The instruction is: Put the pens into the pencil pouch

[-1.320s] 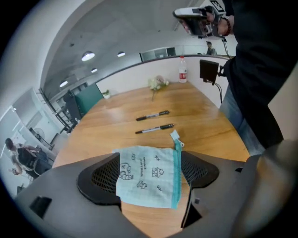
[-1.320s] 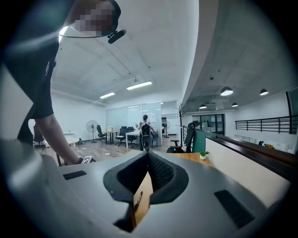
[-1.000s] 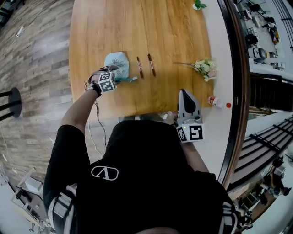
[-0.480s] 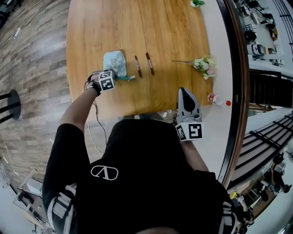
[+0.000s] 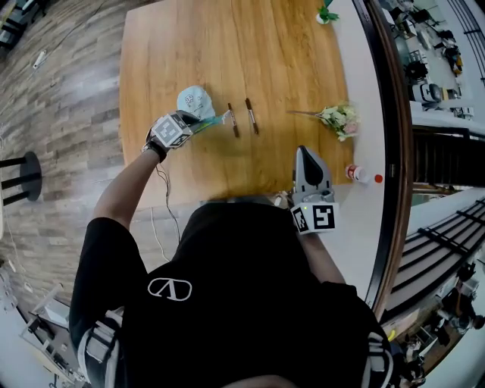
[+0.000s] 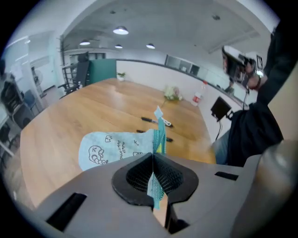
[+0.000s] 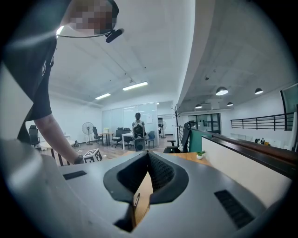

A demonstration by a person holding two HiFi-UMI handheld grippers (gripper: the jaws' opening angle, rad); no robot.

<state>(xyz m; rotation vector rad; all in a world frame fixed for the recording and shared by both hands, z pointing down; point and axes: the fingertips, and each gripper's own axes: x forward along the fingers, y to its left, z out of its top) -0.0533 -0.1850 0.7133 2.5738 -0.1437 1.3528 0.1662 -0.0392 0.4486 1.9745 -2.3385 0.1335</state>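
A light blue pencil pouch [image 5: 195, 100] with cartoon print lies on the wooden table [image 5: 288, 53]. My left gripper [image 5: 194, 123] has just been closing and is shut on the pouch's teal zipper edge [image 6: 159, 135], holding that end lifted off the table. In the left gripper view the fabric is pinched between the pads at the left gripper [image 6: 153, 173], with the pouch [image 6: 116, 146] beyond it. Two dark pens [image 5: 233, 120] [image 5: 251, 116] lie side by side just right of the pouch. My right gripper [image 5: 305, 155] hovers shut and empty near the table's front edge, also seen as the right gripper [image 7: 148, 160].
A small bunch of flowers [image 5: 337, 116] lies to the right of the pens. A white bottle with a red cap [image 5: 358, 173] stands near the right gripper. A small potted plant [image 5: 327, 10] sits at the far edge. A black stool [image 5: 23, 170] stands on the floor to the left.
The left gripper closed on the pouch's zipper edge and rose, lifting that end of the pouch. The right gripper stayed still.
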